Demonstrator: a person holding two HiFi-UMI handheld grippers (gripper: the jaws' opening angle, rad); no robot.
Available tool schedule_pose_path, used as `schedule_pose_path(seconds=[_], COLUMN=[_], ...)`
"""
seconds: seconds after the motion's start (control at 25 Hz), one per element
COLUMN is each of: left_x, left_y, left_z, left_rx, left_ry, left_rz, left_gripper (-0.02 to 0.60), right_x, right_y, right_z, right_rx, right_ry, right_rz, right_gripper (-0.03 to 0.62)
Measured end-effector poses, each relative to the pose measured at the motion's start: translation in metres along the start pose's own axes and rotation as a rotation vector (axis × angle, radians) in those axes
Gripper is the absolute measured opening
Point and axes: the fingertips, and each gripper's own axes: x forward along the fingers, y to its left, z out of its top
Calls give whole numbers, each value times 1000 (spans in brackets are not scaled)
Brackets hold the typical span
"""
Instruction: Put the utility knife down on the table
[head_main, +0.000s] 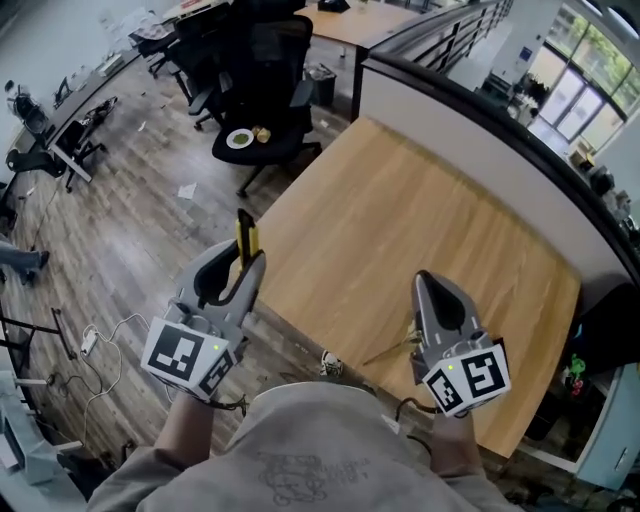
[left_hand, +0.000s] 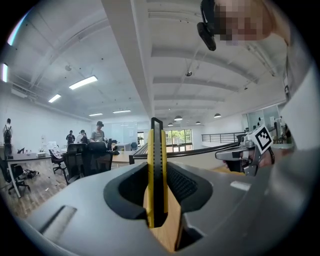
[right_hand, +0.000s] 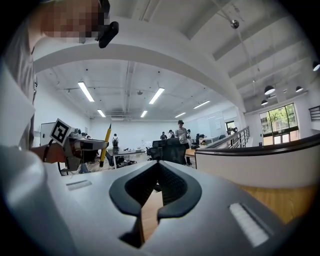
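Looking down, we see the utility knife (head_main: 246, 234) held clear of the desk (head_main: 400, 210). The left hand-held gripper (head_main: 244, 266) is clamped on it by the desk's near left edge. The knife is a slim, flat bar with a yellow body and a black strip running along its length. Its upper end is dark. It stands nearly upright and rises well above the jaw tips. In the left gripper view we see one narrow edge of it, with yellow on either side of the black centre. The two dark pads press its flat sides, and pale wood shows in the gap beneath.

The right hand-held gripper (head_main: 428, 282) is over the near right part of the desk, well apart from the left one. Its jaws are brought together at the tips and nothing is between them. In its own view we see the knife far off to the left as a thin yellow stick with a dark tip, tilted slightly.
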Motion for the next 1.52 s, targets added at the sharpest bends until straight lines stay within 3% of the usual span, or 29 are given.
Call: schedule_pose_path(seconds=[0.72, 1.04, 1.52], left_x=[65, 94, 127], left_y=[12, 55, 118], left_z=[-2, -6, -21], left_rx=[2, -3, 9], left_ry=[7, 21, 39], left_rz=[-114, -184, -370], left_gripper=[112, 112, 111], right_x=[15, 47, 105], right_y=[-47, -41, 1], right_z=[-13, -7, -9], right_rx=[37, 36, 44], right_ry=[5, 39, 45], right_rz=[-132, -223, -372], right_gripper=[11, 11, 11])
